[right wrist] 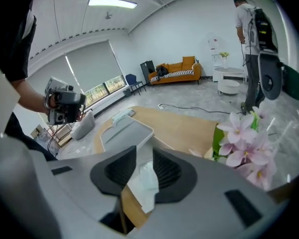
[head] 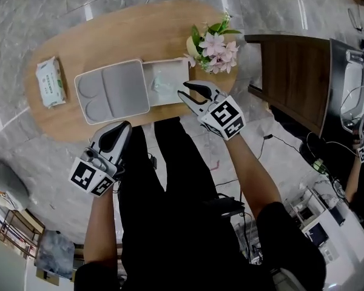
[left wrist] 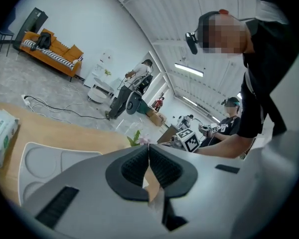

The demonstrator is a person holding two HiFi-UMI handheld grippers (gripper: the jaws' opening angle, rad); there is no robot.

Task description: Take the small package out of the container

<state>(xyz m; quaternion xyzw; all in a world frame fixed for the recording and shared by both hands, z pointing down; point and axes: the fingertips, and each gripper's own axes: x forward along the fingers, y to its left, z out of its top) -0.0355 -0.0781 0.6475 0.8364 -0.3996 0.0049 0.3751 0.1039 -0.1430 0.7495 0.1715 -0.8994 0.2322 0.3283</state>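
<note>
At the far left of the head view a wipes packet (head: 51, 80) lies on the bench (head: 139, 29), apart from the work. Just right of it, the container (head: 173, 71) sits mid-frame with its grey lid (head: 112, 91) folded open to the left, so the opening step looks done.

Below the lid, off the bench's near edge, the left gripper (head: 124, 127) hangs idle. Its own view shows the jaws pressed together with nothing between them (left wrist: 148, 148).

The small package (head: 161, 85), pale and crumpled, lies inside the container's open right half, not yet taken out. Just right of it the right gripper (head: 184, 88) is at the container's right edge, with its jaws parted wide and pointing at the package. In its own view the package (right wrist: 144, 180) shows through the gap, with no pad clearly pressing it.

So the grasp looks to be the step in hand. Next, the right gripper likely needs to bring its jaws around the package, close on it, and lift it clear of the wall without brushing the flowers (head: 217, 44) at upper right.
</note>
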